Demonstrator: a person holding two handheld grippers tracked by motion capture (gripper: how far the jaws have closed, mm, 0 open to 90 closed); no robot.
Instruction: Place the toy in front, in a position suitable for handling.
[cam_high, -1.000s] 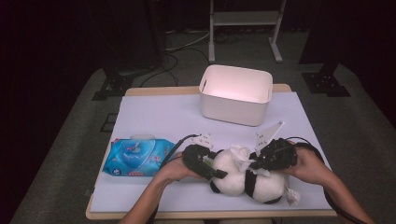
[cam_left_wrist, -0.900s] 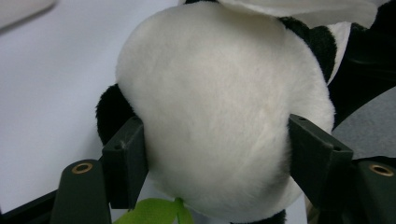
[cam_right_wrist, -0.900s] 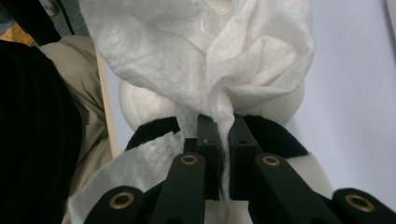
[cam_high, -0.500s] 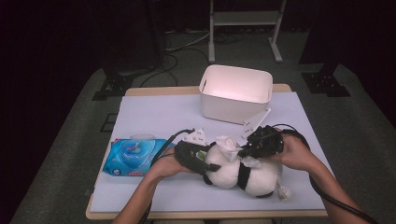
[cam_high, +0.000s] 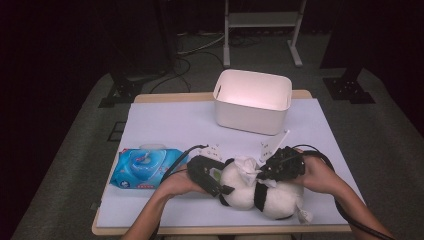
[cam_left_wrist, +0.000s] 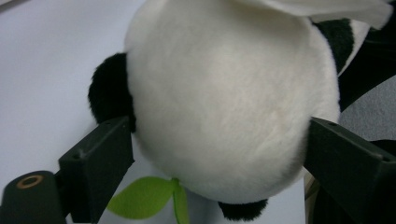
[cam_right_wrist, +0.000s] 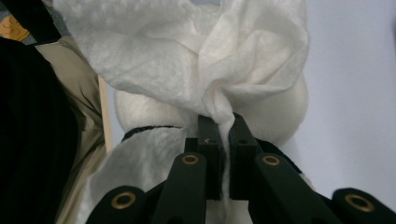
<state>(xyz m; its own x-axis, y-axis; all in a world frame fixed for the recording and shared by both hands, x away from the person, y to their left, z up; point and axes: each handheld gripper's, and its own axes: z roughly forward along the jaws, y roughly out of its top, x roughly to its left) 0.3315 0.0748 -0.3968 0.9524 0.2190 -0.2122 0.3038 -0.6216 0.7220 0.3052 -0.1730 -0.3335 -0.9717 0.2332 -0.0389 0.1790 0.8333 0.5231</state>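
High view shows a panda toy (cam_high: 260, 192) lying on its side near the front of the table (cam_high: 165, 125), long way going left to right; its head is at the left, right in front of the left gripper (cam_high: 212, 181); those jaws have just been opening, and in the left gripper view they stand wide on both sides of the white head with no clear squeeze; the right gripper (cam_high: 261, 172) sits above the toy's middle, jaws closed tight on a white wipe (cam_right_wrist: 196, 60); the wipe hangs just over the head, so the right hand is nearer for wiping; the panda's face is hidden; a blue wipes pack (cam_high: 142, 167) and a white bin (cam_high: 252, 100) sit apart
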